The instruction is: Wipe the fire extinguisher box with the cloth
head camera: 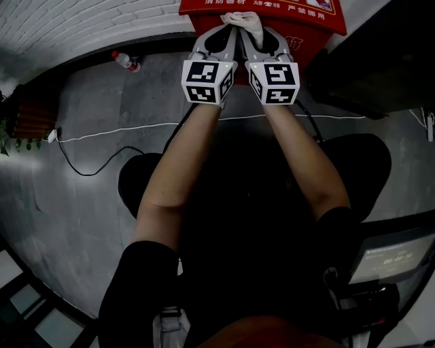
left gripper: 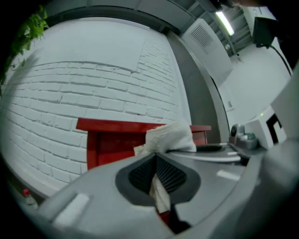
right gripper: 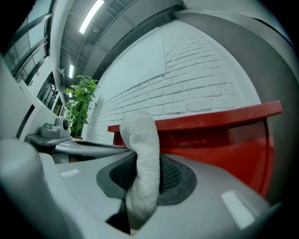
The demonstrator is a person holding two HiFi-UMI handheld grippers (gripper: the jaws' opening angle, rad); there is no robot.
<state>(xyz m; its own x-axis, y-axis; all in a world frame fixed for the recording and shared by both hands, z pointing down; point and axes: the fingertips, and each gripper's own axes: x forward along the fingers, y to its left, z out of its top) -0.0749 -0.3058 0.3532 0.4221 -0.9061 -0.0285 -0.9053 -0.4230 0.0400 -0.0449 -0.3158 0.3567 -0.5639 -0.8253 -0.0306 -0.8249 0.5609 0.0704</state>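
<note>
Grey hand-held grippers [head camera: 231, 32] [head camera: 247, 34], marker cubes [head camera: 209, 81] [head camera: 274, 83], black sleeves [head camera: 139, 285] [head camera: 338, 228]

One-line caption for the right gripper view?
Right gripper shut on a white cloth, facing the red fire extinguisher box against a white brick wall.

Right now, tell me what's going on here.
A person holds tongs in each hand. The left tongs and right tongs are both shut on one white cloth, bunched between them, and hold it up by the top of the red fire extinguisher box against a white brick wall. Whether the cloth touches the box cannot be told.
</note>
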